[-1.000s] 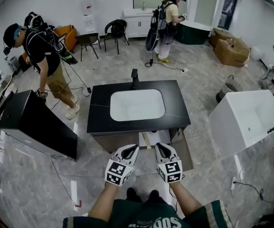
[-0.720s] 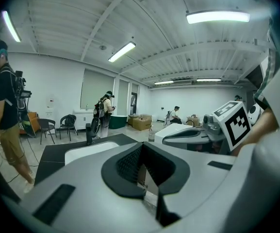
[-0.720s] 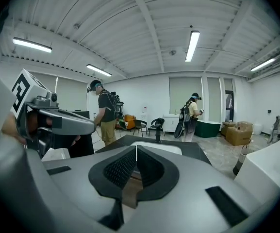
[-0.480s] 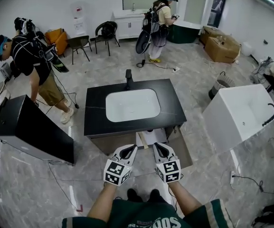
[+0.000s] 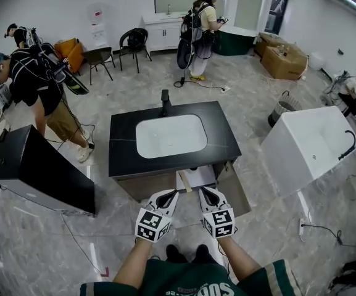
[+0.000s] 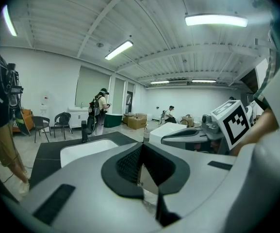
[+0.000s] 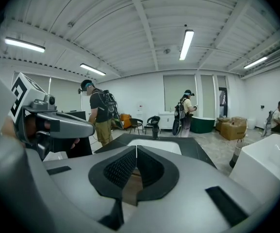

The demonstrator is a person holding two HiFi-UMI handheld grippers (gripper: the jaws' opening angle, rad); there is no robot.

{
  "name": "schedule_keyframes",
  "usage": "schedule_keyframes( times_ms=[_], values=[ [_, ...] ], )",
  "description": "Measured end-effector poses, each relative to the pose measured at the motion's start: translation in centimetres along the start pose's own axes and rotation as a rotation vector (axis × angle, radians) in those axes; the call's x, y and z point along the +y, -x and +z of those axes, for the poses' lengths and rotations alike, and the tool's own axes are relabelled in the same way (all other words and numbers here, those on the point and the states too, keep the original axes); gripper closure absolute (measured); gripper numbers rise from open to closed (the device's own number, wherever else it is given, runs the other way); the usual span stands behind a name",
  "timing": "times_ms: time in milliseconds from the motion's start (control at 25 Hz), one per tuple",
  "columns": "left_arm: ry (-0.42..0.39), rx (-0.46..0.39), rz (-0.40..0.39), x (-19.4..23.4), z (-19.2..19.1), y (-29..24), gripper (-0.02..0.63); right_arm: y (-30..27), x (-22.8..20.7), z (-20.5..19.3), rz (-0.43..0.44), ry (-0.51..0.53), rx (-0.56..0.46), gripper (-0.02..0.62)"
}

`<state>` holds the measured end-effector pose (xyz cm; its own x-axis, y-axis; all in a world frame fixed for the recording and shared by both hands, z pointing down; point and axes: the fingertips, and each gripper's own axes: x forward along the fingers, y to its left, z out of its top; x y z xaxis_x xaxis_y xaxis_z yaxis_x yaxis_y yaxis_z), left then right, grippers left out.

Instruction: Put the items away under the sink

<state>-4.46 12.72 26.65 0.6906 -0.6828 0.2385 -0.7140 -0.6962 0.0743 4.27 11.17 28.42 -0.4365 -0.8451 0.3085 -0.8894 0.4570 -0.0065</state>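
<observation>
We are facing the sink (image 5: 170,135), a white basin set in a black surface (image 5: 224,139) with a dark tap (image 5: 165,102) at its far edge. Both hands are out low in front of us, close to the near edge. The left gripper (image 5: 170,195) has its jaws pressed together with nothing between them. The right gripper (image 5: 206,193) sits just beside it, jaws closed on nothing as well. Both point at the space under the sink, which stands open: a brown panel (image 5: 235,193) is swung out to the right, and a flat white thing (image 5: 196,177) lies in the opening just ahead of the jaw tips. We cannot tell what it is. Neither gripper touches it. A white bathtub (image 5: 313,150) stands well off to the right.
</observation>
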Motion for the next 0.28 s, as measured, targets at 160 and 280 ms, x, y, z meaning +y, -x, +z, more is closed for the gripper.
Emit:
schedule_keyframes(
  times_ms=[160, 280],
  values=[
    [0.001, 0.002, -0.007, 0.01, 0.03, 0.16, 0.597, -0.06, 0.33, 0.13, 0.000, -0.003, 0.001, 0.552],
    [0.004, 0.005, -0.009, 0.19, 0.01, 0.28, 0.597, -0.09, 0.52, 0.26, -0.001, -0.006, 0.005, 0.552]
  ],
)
